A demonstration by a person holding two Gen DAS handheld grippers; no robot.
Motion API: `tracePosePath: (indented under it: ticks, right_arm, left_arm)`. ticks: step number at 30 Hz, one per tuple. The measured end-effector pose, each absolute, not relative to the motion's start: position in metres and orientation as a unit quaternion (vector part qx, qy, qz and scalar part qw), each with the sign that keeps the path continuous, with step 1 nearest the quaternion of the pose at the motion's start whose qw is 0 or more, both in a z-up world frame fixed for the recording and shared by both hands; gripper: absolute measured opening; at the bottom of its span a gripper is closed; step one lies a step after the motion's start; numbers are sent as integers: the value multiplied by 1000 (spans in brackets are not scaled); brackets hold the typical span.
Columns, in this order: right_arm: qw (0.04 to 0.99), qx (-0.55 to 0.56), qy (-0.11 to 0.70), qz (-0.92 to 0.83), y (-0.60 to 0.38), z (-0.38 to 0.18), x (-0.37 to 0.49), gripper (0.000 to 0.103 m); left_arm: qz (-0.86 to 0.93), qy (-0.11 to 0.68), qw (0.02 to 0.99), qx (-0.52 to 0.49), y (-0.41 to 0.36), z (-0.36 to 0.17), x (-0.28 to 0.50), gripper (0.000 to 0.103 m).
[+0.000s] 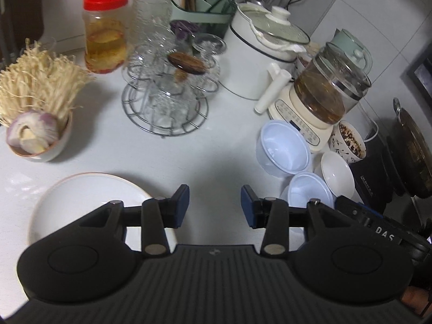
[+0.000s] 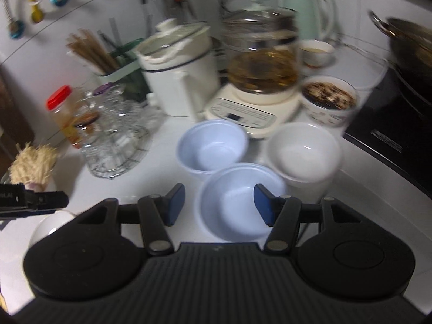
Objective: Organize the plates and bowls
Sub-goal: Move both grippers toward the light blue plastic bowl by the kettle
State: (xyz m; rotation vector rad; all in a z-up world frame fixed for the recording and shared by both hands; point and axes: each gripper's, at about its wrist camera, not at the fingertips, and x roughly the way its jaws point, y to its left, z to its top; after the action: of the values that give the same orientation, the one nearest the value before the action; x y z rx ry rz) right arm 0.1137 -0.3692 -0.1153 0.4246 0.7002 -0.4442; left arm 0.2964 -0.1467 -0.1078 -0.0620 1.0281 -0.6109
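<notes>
Left wrist: fingers of left gripper parted, empty, over bare counter; white plate just left, pale blue bowls right. Right wrist: right gripper open, unloaded, above nearest blue bowl; white bowl beyond.

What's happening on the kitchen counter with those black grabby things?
A person is holding a gripper in each hand to tidy up plates and bowls on a crowded counter. The left gripper is open and empty, above the counter beside a big white plate. The right gripper is open too, holding nothing, hovering by the nearest pale blue bowl. Another pale blue bowl and a white bowl sit just behind it. Nothing has been picked up yet.
</notes>
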Motion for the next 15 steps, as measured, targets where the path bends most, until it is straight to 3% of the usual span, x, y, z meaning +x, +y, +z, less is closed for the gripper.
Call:
tracePosePath:
  ticks: [6, 15]
  right_arm:
    - [877, 238, 340, -241, -405, -131, 98, 59]
    - [868, 250, 372, -213, -429, -163, 97, 55]
  left_arm:
    - [-303, 485, 820, -15, -178, -115, 291, 58]
    - [-324, 507, 799, -14, -227, -143, 283, 58]
